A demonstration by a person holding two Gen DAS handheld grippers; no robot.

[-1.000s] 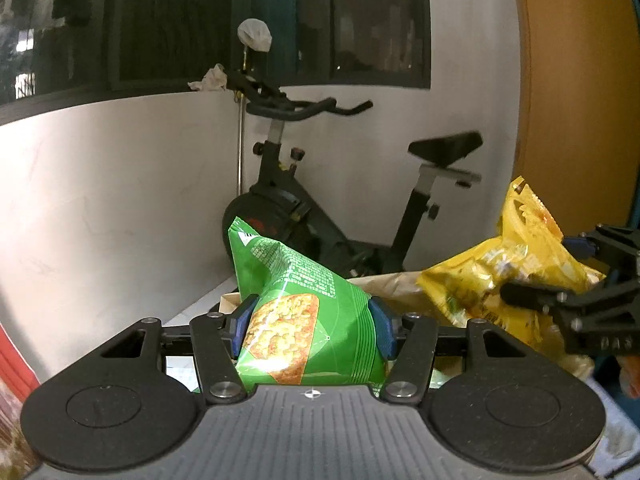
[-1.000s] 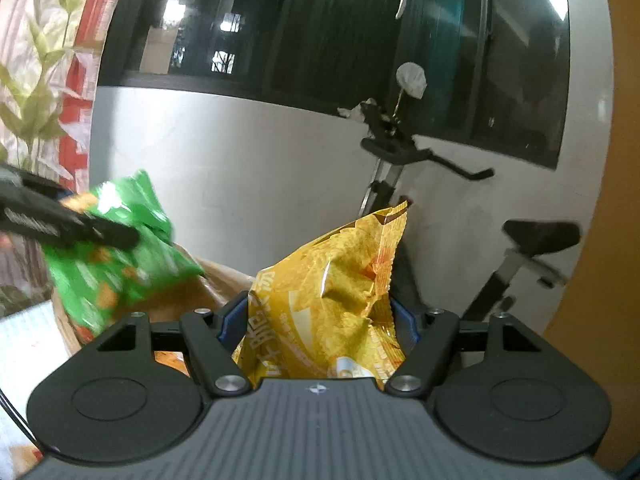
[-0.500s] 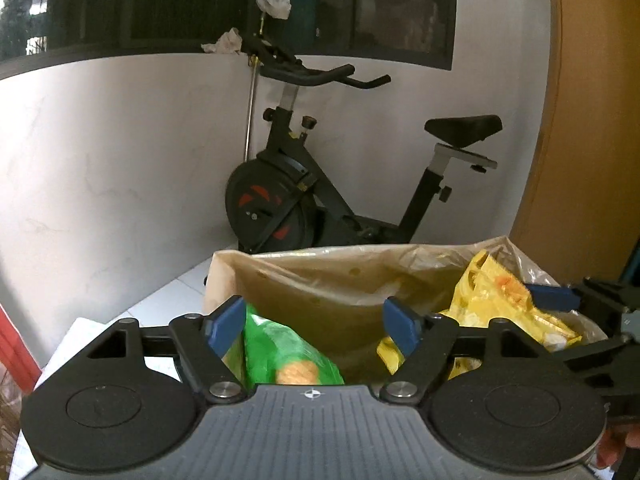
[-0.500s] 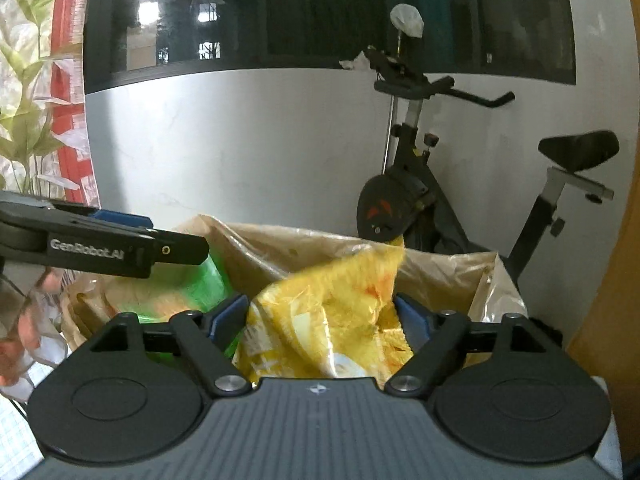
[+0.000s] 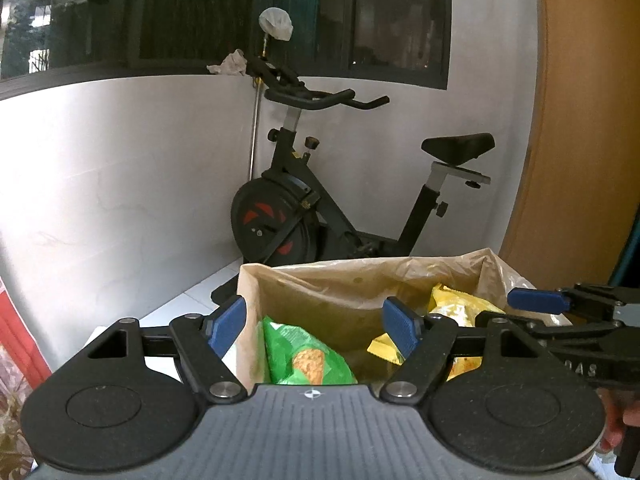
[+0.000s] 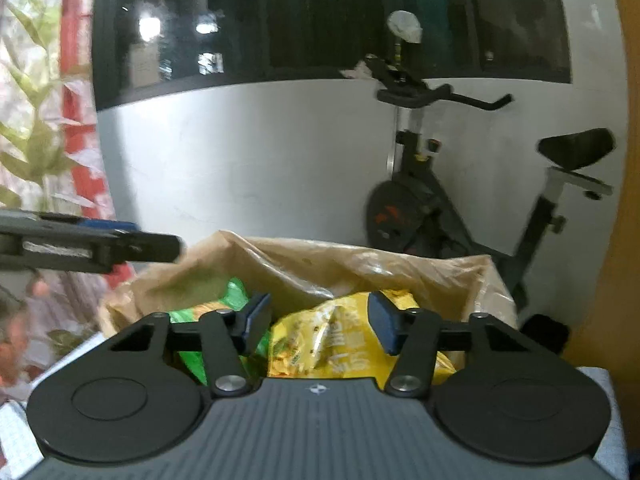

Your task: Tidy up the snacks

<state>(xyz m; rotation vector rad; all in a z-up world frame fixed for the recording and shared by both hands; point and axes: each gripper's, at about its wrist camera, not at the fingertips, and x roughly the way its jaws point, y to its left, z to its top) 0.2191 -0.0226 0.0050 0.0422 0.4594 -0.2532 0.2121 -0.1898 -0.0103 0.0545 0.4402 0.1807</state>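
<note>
While both snack packets lie inside the brown paper bag [image 5: 320,280], neither tool has hold of anything. The left gripper [image 5: 312,326] stands with its jaws spread wide and empty, poised over the bag's near left corner, directly above the green packet [image 5: 304,356], which rests upright against the bag's left wall. The right gripper [image 6: 316,322] is likewise parted, though somewhat less widely, and grips nothing; the yellow packet [image 6: 320,344] sits just below and between its blue pads [image 6: 382,322] without visible contact, occupying the right side of the bag beside the green one. Judged from appearance, both packets are light, air-filled foil pouches: soft, crinkly, slick-surfaced and easily crushed, with brittle contents. Any further handling would best take them by the flat crimped seal at the top edge or across a narrow pinch of the body, with modest closing force, since a hard squeeze could burst the pouch or break the contents. The bag itself is thin and crumpled, with a clear liner at its rim, and would likely shift or fold if knocked. An exercise bike [image 5: 320,200] stands behind against the white wall.
</note>
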